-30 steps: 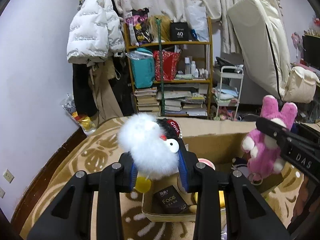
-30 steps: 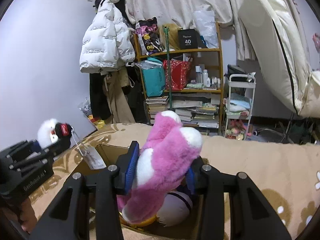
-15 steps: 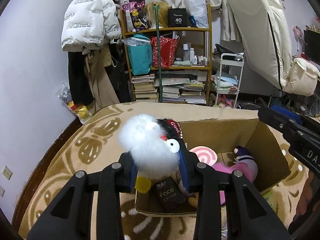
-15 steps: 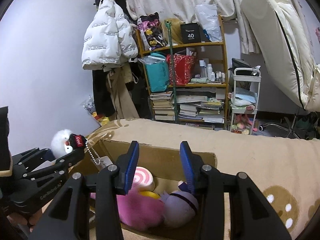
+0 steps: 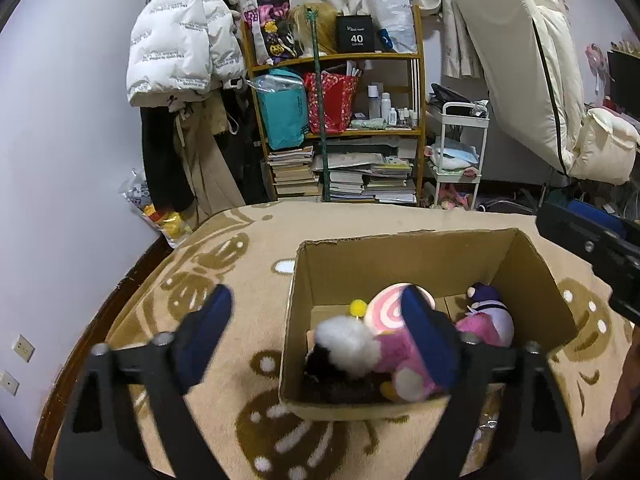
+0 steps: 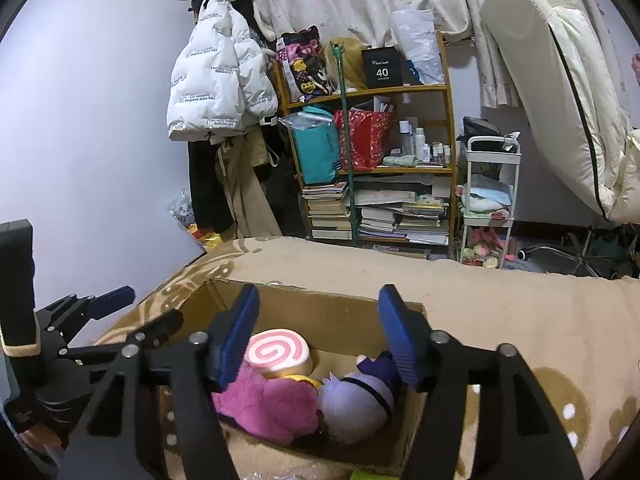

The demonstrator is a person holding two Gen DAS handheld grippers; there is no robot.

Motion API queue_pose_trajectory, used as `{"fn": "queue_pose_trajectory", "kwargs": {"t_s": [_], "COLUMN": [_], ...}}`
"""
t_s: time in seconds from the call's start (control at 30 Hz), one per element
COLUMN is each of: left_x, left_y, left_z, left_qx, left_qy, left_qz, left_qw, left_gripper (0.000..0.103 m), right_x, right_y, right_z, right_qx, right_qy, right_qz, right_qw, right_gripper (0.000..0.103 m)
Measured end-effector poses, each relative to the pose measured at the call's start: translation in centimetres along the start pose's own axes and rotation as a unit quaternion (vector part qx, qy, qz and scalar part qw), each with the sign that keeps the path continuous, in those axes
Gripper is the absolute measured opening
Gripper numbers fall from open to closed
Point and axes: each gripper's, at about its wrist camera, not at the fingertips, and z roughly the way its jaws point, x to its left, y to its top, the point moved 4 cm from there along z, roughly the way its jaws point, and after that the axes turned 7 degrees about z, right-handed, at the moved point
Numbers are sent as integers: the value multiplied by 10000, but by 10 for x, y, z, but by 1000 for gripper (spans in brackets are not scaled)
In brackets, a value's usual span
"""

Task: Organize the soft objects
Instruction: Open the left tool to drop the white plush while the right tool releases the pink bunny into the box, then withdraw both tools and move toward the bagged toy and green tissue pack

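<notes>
An open cardboard box stands on a beige patterned blanket. Inside lie a white fluffy toy, a pink plush, a pink swirl cushion and a purple plush. My left gripper is open and empty above the box's near left corner. My right gripper is open and empty above the box, over the pink plush, the swirl cushion and the purple plush. The box fills the lower middle of the right wrist view.
A wooden shelf with books and bags stands against the far wall. A white jacket hangs to its left. A white trolley and a leaning mattress stand to the right. The blanket's left edge drops to the floor.
My left gripper opened and the white fluffy toy dropped into the box. My right gripper let go of the pink plush a moment earlier; it now lies in the box.
</notes>
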Motion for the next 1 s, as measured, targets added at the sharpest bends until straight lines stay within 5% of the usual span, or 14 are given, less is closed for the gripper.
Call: {"fn": "queue_pose_trajectory", "kwargs": {"t_s": [0.23,1.0], "left_x": [-7,-6], "left_y": [-6,-45], "left_z": [-30,-102], "left_qx": [-12,372], "left_qy": [89,-149], "left_qz": [170,18], "left_qw": [9998,9992], "left_gripper": [97,99], "right_x": [-5,-14], "right_y": [-6,-38], "right_z": [-31,-109], "right_qx": [15,417], "right_qy": [-64,-460], "right_qz": [135,443], "right_qw": [9999,9971], "right_gripper": [103,103]}}
